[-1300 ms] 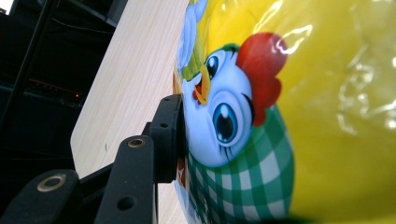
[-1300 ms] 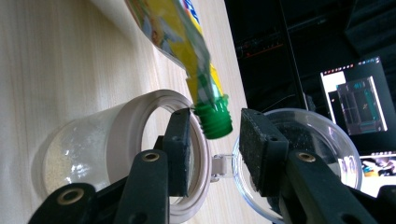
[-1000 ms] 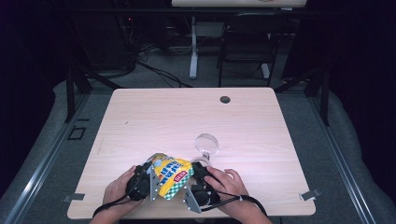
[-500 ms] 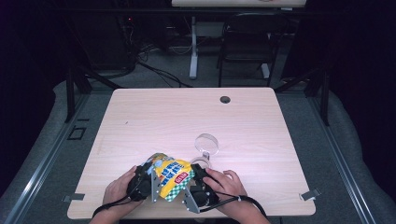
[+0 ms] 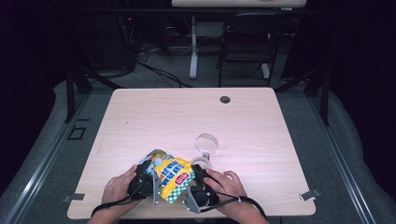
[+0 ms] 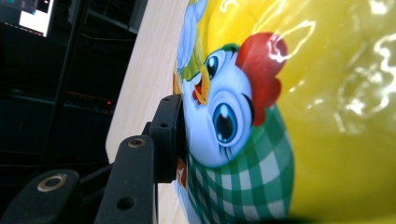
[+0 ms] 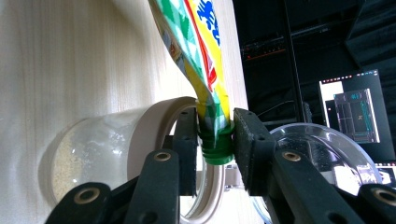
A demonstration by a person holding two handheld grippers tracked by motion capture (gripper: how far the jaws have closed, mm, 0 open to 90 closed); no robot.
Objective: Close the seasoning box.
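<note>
Both grippers hold my pouch (image 5: pixel 172 177): right gripper (image 7: pixel 215 140) has just closed on its spout (over the jar (image 7: pixel 93 154)), left gripper (image 5: pixel 144 179) clamps the body.

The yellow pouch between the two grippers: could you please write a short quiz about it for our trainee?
1. True or false: the yellow pouch lies untouched on the table.
2. What sits between the jaws of the right gripper? A the green spout; B the chicken picture; C a spoon.
3. In the high view, what lies on the table just beyond the pouch?
Key: 1 false, the right gripper grips it. 2 A; those jaws have just been closing, with the spout between them. 3 a clear round lid.
</note>
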